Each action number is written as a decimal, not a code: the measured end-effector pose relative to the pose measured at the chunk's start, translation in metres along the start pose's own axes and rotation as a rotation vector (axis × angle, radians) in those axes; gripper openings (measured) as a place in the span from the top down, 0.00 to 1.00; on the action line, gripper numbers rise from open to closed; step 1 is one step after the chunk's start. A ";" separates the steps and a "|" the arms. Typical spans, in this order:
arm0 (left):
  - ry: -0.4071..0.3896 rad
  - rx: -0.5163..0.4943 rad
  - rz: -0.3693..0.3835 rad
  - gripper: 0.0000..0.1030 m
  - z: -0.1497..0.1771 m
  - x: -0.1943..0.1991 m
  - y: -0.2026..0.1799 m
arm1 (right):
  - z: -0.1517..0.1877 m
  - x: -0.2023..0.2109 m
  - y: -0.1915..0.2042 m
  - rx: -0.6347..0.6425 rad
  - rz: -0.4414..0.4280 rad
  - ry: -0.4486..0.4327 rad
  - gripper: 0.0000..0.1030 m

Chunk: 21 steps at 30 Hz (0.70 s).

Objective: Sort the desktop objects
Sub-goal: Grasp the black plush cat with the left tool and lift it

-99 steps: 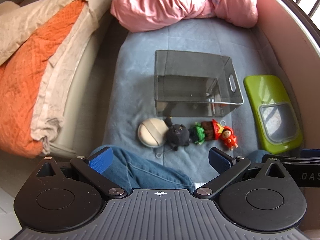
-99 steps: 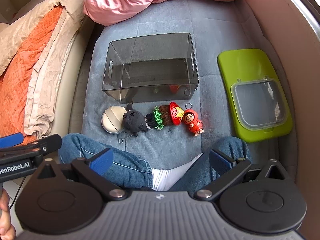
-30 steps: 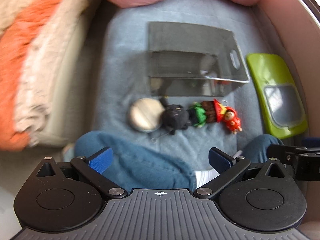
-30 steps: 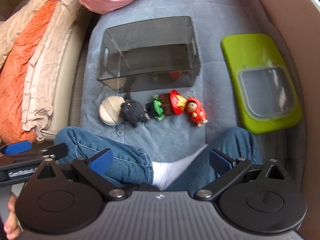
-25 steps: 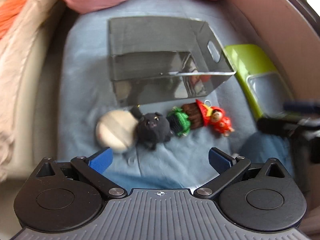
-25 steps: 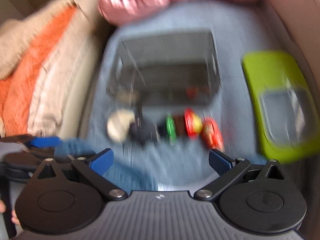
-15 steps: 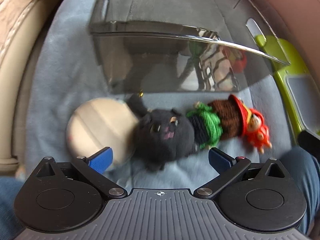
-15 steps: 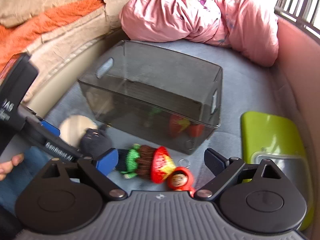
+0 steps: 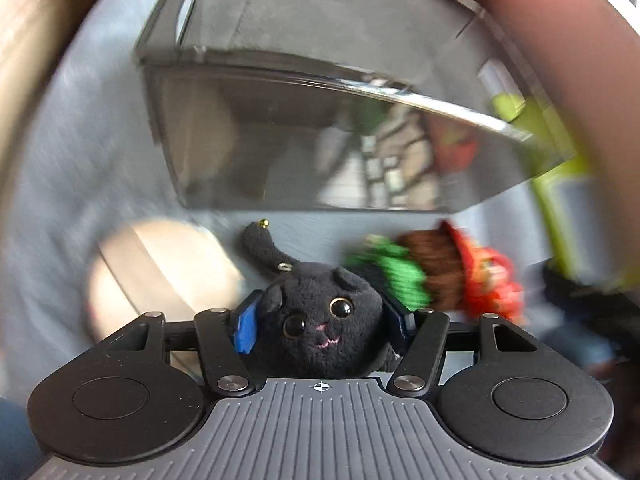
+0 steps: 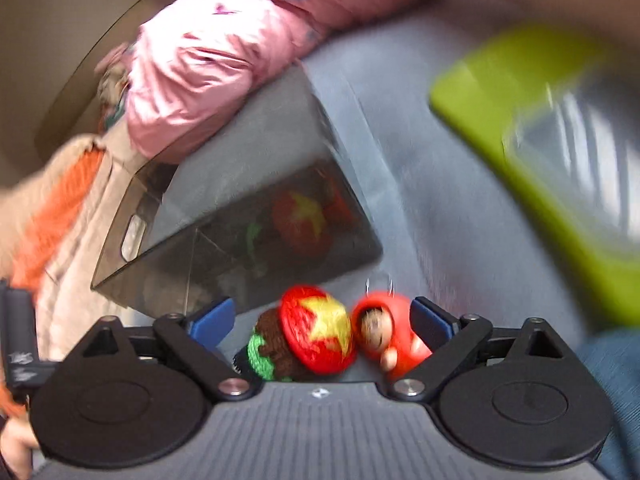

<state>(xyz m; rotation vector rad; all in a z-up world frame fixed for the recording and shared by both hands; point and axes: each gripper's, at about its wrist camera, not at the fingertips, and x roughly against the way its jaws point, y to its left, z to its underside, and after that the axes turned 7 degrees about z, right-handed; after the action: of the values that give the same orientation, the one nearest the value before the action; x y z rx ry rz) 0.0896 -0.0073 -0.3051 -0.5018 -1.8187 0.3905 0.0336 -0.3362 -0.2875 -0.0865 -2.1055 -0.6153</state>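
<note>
nearest to me in the left wrist view, my left gripper (image 9: 322, 316) had just closed its jaws on the black plush cat (image 9: 320, 328), and the blue pads (image 9: 245, 322) pressed into both sides of its head, its face turned toward the camera. its tail ran up and away toward the bin. just beside the cat on the left lay the round beige disc (image 9: 160, 272), blurred, and on the right the knitted doll with the green collar (image 9: 400, 272), all on the grey-blue mat (image 9: 80, 168).

in the right wrist view my right gripper (image 10: 322, 320) stood with its fingers spread wide, the blue pads (image 10: 212, 320) on either side of two toys. the knitted doll with the red star cap (image 10: 316, 332) and the small red hooded figure (image 10: 388, 336) lay side by side between the jaws, touching each other. the right pad sat just beside the red figure, but i could not tell whether it touched; the left pad was apart from the knitted doll.

just past the toys stood the smoky transparent bin (image 10: 240, 216), upright on the mat, its near wall mirroring the red cap and green collar. to its right, apart from it, lay the lime green lid with a clear window (image 10: 540, 140), smeared by motion. farthest off, behind the bin, a bunched pink blanket (image 10: 224, 52) rested, with an orange and cream quilt (image 10: 60, 200) off to the left.
</note>
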 end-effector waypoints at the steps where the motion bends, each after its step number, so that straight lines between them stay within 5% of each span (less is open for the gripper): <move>1: -0.001 0.005 0.012 0.38 0.003 0.006 0.002 | 0.004 -0.007 -0.009 -0.040 0.004 0.020 0.11; 2: -0.001 0.009 0.023 0.38 0.006 0.012 0.003 | 0.005 -0.012 -0.016 -0.070 0.005 0.037 0.18; 5: -0.005 0.018 0.141 0.38 0.008 0.049 -0.008 | 0.002 -0.019 -0.024 -0.122 -0.019 0.049 0.10; 7: -0.078 -0.015 0.261 0.38 -0.005 0.091 -0.025 | 0.002 -0.020 -0.025 -0.121 -0.011 0.051 0.10; 9: -0.190 -0.083 0.278 0.36 -0.032 0.131 -0.046 | 0.003 -0.022 -0.024 -0.110 0.001 0.051 0.08; 13: -0.292 -0.205 0.016 0.36 -0.098 0.134 -0.076 | 0.003 -0.028 -0.016 -0.113 0.009 0.064 0.04; 15: -0.260 -0.248 -0.132 0.36 -0.123 0.102 -0.079 | 0.002 -0.033 -0.012 -0.119 0.011 0.071 0.04; 18: -0.073 -0.245 -0.254 0.36 -0.144 0.045 -0.073 | 0.004 -0.028 -0.009 -0.105 0.015 0.039 0.04; 21: 0.102 -0.184 -0.301 0.35 -0.151 0.006 -0.059 | 0.009 -0.025 -0.002 -0.066 0.038 0.027 0.05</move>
<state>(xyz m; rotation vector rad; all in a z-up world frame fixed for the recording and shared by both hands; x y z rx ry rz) 0.2242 -0.0526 -0.2266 -0.3579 -1.8049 -0.0078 0.0411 -0.3295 -0.3127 -0.1545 -2.0533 -0.6591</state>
